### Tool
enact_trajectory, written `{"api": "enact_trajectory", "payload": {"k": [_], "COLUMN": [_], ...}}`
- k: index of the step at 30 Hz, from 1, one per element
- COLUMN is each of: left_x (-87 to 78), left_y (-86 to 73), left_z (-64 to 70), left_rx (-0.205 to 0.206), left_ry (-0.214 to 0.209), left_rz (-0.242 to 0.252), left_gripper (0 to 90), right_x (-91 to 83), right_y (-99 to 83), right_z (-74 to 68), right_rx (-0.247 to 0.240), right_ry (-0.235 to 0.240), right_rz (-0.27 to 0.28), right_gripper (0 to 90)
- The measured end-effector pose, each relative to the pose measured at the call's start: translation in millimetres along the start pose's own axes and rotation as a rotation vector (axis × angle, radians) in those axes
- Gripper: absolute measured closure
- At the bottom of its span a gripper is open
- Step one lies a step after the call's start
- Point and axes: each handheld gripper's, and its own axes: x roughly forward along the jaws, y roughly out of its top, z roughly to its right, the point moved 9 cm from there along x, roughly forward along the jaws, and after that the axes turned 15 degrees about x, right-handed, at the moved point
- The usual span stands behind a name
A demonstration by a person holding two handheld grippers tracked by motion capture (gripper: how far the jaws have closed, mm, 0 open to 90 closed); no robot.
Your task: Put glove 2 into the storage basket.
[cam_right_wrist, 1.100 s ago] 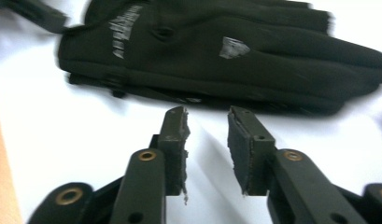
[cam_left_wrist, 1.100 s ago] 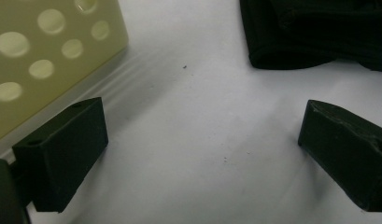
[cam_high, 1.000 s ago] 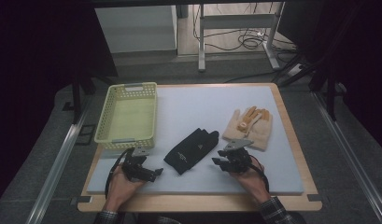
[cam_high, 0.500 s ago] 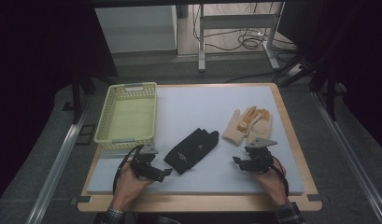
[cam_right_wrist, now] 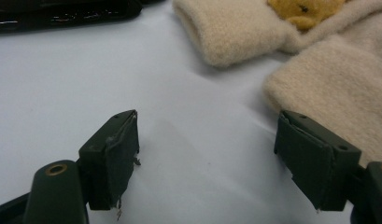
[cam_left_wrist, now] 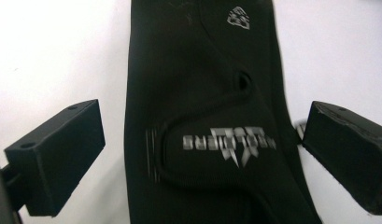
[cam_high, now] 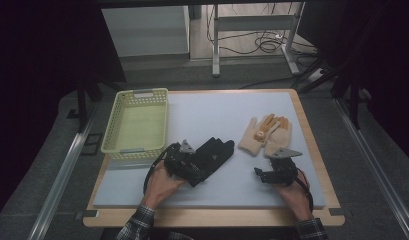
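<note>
**Gloves Not Yet in the Basket**

The work looked barely begun. The basket [cam_high: 137, 122] stood empty at the table's [cam_high: 312, 212] left rear, while both pairs of gloves lay on the white mat. As a judgement, the job was to move the gloves into the basket, and nothing had gone in so far.

The black glove [cam_high: 214, 152] lay near the mat's middle, just right of the basket's near corner, its fingers pointing away to the right. The left gripper [cam_high: 189, 167] sat over the glove's cuff end, the left hand [cam_high: 162, 182] behind it. In the left gripper view the jaws stood wide apart, one on each side of the black glove [cam_left_wrist: 202, 121], with white mat showing outside each jaw. They straddled it without pinching; no grasp was made yet.

The cream gloves [cam_high: 267, 135] lay to the right, apart from the black one, with an orange patch on top. The right gripper [cam_high: 267, 175] rested low on the mat just in front of them, the right hand [cam_high: 292, 192] gripping it from behind. In the right gripper view its jaws were spread wide over bare mat, holding nothing, the cream gloves [cam_right_wrist: 328, 79] close ahead and beside the right-hand jaw.

Left to do, by my reading: close on each glove, lift, and carry it to the basket.
</note>
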Motion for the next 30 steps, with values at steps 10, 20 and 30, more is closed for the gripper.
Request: {"api": "enact_trajectory", "payload": {"k": [10, 20, 30], "left_x": [25.8, 31.8, 24.0], "left_y": [9.7, 3.7, 9.7], "left_z": [6.5, 9.4, 13.1], "left_rx": [0.002, 0.014, 0.037], "left_ry": [-0.039, -0.022, -0.028], "left_rz": [-0.042, -0.102, -0.138], "left_gripper": [0.0, 0.0, 32.9], "right_x": [0.2, 0.2, 0.4], "right_y": [-0.1, -0.2, -0.3], "right_z": [0.1, 0.0, 0.0], "right_rx": [0.001, 0.001, -0.001], "right_ry": [0.002, 0.001, -0.001], "right_rz": [0.001, 0.001, 0.001], "right_gripper": [21.4, 21.4, 21.3]}}
